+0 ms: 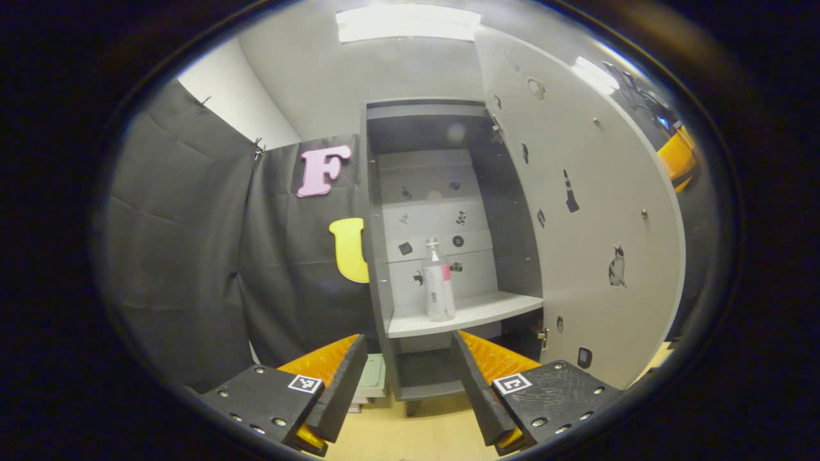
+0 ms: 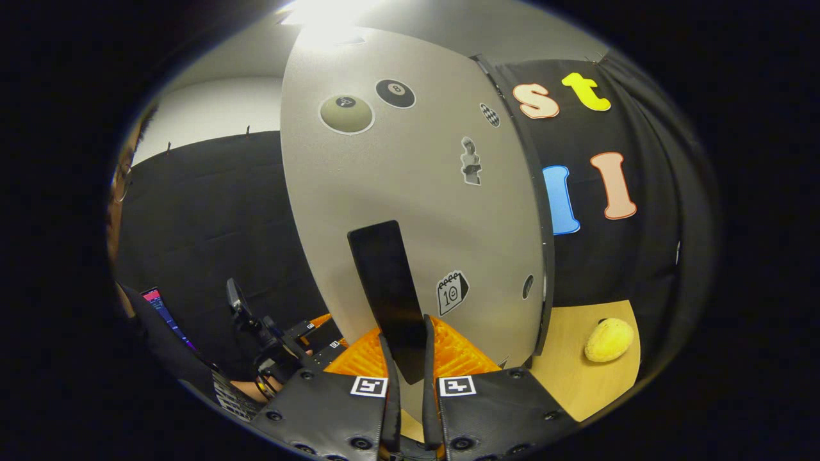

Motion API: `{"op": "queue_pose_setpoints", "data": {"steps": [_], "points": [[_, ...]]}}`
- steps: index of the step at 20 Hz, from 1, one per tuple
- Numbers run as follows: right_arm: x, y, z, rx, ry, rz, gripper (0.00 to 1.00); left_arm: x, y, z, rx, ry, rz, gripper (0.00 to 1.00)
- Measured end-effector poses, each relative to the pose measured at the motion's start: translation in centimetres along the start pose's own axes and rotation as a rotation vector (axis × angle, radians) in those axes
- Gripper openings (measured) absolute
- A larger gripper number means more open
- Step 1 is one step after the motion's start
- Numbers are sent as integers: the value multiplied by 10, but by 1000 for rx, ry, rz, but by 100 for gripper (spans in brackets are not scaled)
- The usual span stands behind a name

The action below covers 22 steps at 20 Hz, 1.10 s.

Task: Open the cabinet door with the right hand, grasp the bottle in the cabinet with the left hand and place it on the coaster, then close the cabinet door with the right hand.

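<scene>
In the left gripper view a clear bottle (image 1: 439, 282) with a pink-edged label stands upright on the grey cabinet's shelf (image 1: 471, 312). The cabinet door (image 1: 589, 218) is swung wide open to the right. My left gripper (image 1: 405, 384) is open, short of the shelf, with the bottle ahead between and above its fingers. In the right gripper view my right gripper (image 2: 406, 358) is shut on the door's flat black handle (image 2: 387, 288), which rises from the sticker-covered door (image 2: 410, 192). The other gripper (image 2: 282, 346) and a hand show low at the left.
A light wooden tabletop (image 1: 410, 435) lies under the cabinet; a pale green flat thing (image 1: 373, 376) sits at the cabinet's lower left. In the right gripper view a yellow lemon-like object (image 2: 608, 339) rests on the table (image 2: 576, 378). A person (image 2: 138, 301) is at the left.
</scene>
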State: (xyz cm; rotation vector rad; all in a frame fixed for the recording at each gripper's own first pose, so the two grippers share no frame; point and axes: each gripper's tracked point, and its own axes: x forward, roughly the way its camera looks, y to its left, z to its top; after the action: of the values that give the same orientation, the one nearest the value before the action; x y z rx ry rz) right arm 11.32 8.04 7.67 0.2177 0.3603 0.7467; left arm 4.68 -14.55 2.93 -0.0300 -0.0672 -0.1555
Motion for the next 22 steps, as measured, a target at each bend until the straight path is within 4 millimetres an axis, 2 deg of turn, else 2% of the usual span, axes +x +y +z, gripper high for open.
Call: {"op": "queue_pose_setpoints", "data": {"steps": [3, 4, 13, 15, 16, 17, 18, 19, 21, 22], "points": [[-18, -18, 2, -6, -5, -15, 15, 10, -21, -1, -22, 10, -18, 82], [-28, -30, 2, 14, -13, -19, 15, 15, -30, 0, -26, 13, -21, 80], [-67, -87, 10, 39, -78, -117, 14, 38, -66, 5, -14, 14, -23, 80], [-63, -89, 9, 60, -89, -101, 14, 46, -71, 4, -17, 19, -26, 81], [-60, -88, 11, 54, -93, -88, 14, 50, -75, 3, -19, 28, -26, 79], [-59, -88, 12, 38, -95, -79, 14, 55, -77, 3, -24, 38, -26, 81], [-61, -88, 11, 22, -91, -81, 19, 59, -77, 2, -35, 46, -26, 79], [-64, -89, 11, 9, -94, -89, 19, 65, -77, 2, -48, 54, -25, 81], [-67, -90, 8, 1, -94, -89, 19, 77, -71, 1, -63, 73, -17, 79], [-69, -90, 4, 8, -83, -75, 19, 84, -67, -2, -65, 87, -12, 84]]}}
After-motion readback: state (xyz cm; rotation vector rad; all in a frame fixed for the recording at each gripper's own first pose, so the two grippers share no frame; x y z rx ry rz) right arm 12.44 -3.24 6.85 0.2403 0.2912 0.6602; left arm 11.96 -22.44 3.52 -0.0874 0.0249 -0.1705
